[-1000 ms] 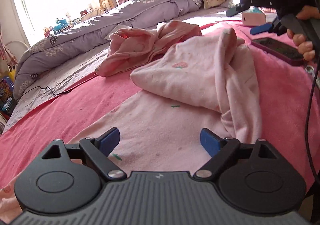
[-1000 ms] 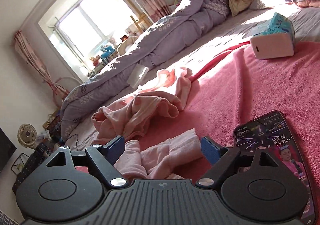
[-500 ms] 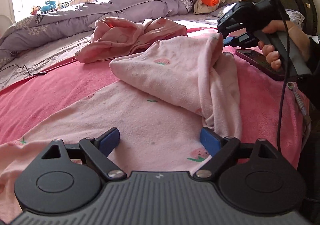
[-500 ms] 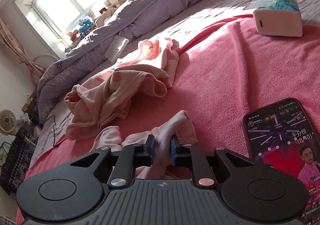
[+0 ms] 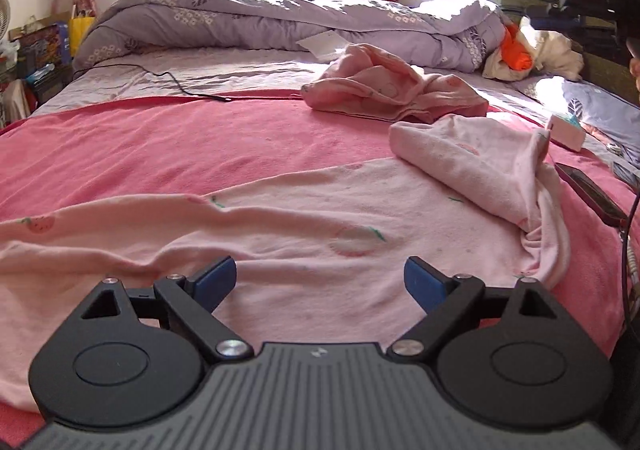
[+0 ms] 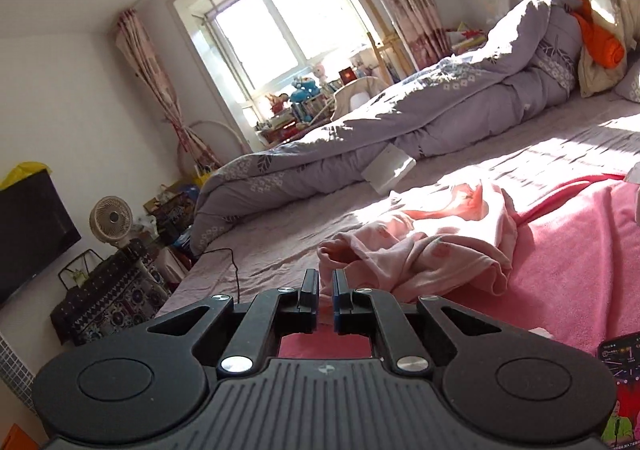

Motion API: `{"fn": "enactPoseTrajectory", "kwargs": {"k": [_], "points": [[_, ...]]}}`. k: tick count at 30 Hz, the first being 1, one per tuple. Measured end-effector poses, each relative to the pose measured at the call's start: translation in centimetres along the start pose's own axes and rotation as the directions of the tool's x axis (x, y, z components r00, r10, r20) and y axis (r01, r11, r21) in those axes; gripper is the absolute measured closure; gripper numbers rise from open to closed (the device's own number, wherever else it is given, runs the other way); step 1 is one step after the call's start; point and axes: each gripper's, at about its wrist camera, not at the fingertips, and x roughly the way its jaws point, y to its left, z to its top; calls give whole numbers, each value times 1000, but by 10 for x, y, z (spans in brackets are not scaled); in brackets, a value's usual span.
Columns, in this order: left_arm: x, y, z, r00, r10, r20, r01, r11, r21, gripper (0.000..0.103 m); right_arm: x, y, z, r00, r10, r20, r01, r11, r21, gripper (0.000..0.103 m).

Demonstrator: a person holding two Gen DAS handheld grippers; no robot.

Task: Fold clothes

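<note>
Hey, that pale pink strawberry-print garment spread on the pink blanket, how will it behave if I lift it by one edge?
The garment is probably floppy: it lies in soft wrinkles, and its turned-over part droops onto itself. It is likely light, since the cloth looks thin. If pushed, it may bunch up rather than slide on the fuzzy-looking blanket.

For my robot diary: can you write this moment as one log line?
task: fold clothes | left gripper: open, over spread pink garment | right gripper: nearly shut, grip unclear
</note>
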Motion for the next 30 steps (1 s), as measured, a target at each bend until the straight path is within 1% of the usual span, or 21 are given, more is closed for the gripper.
{"fn": "enactPoseTrajectory", "kwargs": {"k": [1,2,3,4,5,7,8,9,12,13,14,15,16,17,18,21,23,25,28,29,30], "points": [[-3,5,-2,1000,5,1,-5,1000,-10,11,0,-4,-1,1000,-29,1,29,1000,7,63],[-4,7,-4,1000,9,1,-9,1000,-11,11,3,-12,-5,997,-79,-16,79,997,13,33],[-4,8,-5,1000,11,-2,-11,1000,-5,11,7,-24,-9,989,-141,-42,142,990,15,26],[-3,7,-7,1000,13,-7,-13,1000,5,11,11,-35,-14,977,-202,-68,203,979,15,27],[-1,4,-8,1000,16,-13,-16,1000,19,10,18,-49,-20,958,-266,-105,269,963,14,27],[3,-4,-11,999,34,-16,-33,998,56,9,31,-76,-32,920,-346,-181,356,934,22,29],[5,-8,-12,999,44,-14,-43,996,75,9,38,-87,-37,908,-361,-212,376,926,35,29],[6,-11,-13,999,51,-13,-50,995,87,9,44,-98,-41,901,-363,-238,386,921,54,29],[6,-11,-15,999,52,-14,-51,995,89,8,65,-119,-52,892,-351,-285,393,913,107,31],[6,-10,-15,999,50,-14,-48,995,87,8,72,-123,-54,889,-351,-293,398,910,115,34],[6,-10,-16,999,48,-14,-47,995,86,8,80,-128,-57,884,-352,-307,404,906,127,49],[6,-9,-16,999,47,-14,-45,995,85,8,88,-132,-60,878,-352,-325,412,900,140,59],[6,-9,-16,999,45,-13,-44,995,84,8,93,-135,-62,877,-345,-334,413,896,160,72],[6,-9,-17,999,44,-11,-43,996,84,8,91,-135,-62,885,-331,-328,404,896,185,81],[6,-8,-18,999,42,-9,-41,996,84,8,89,-132,-60,895,-316,-314,388,900,200,86],[6,-7,-19,999,36,-4,-35,996,84,7,67,-110,-42,937,-266,-226,313,928,204,88],[6,-6,-20,999,32,0,-32,996,83,6,53,-92,-25,964,-196,-183,232,951,203,88],[6,-6,-20,1000,30,4,-30,996,80,6,40,-70,-9,982,-129,-136,153,971,183,88],[5,-6,-21,1000,29,10,-30,997,75,6,26,-38,9,996,-15,-88,28,988,150,89],[5,-5,-22,1000,29,11,-29,997,73,6,23,-27,12,996,36,-84,-24,989,146,93],[4,-5,-22,1000,27,12,-28,997,71,6,21,-18,15,992,90,-84,-77,986,145,93]]}}
